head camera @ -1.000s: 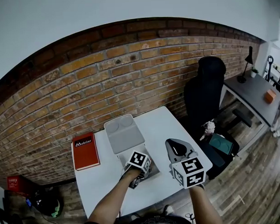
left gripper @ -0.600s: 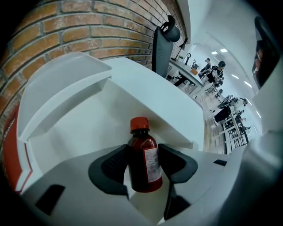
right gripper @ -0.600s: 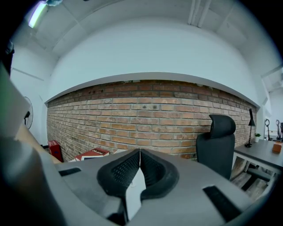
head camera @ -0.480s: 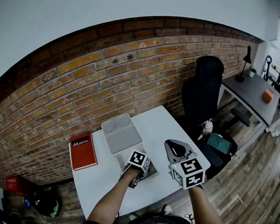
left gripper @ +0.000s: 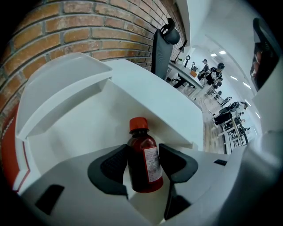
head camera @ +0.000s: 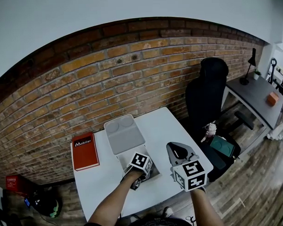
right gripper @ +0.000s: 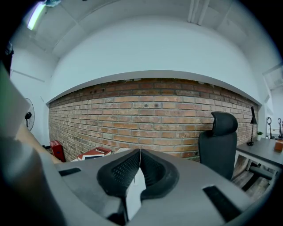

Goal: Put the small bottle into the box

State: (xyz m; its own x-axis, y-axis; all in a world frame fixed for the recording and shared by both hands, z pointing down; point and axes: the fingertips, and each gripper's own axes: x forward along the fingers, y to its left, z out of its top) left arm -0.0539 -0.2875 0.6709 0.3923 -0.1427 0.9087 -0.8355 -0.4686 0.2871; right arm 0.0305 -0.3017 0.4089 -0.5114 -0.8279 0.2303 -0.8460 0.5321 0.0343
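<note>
A small dark red bottle (left gripper: 143,164) with an orange cap stands upright between the jaws of my left gripper (left gripper: 143,153). Both pads press its sides, so the gripper is shut on it. The bottle is low inside the open white box (left gripper: 146,95), whose lid (left gripper: 62,84) tilts back behind it. In the head view my left gripper (head camera: 138,166) reaches into the box (head camera: 143,151) on the white table (head camera: 165,125). The bottle itself is hidden there. My right gripper (head camera: 179,153) hovers to the right of the box, shut and empty, with its tips (right gripper: 139,152) meeting.
A red book (head camera: 85,151) lies at the table's left end. A black office chair (head camera: 208,94) stands to the right against the brick wall. Further right is a grey desk (head camera: 256,94) with a lamp. A teal bag (head camera: 223,145) sits on the wooden floor.
</note>
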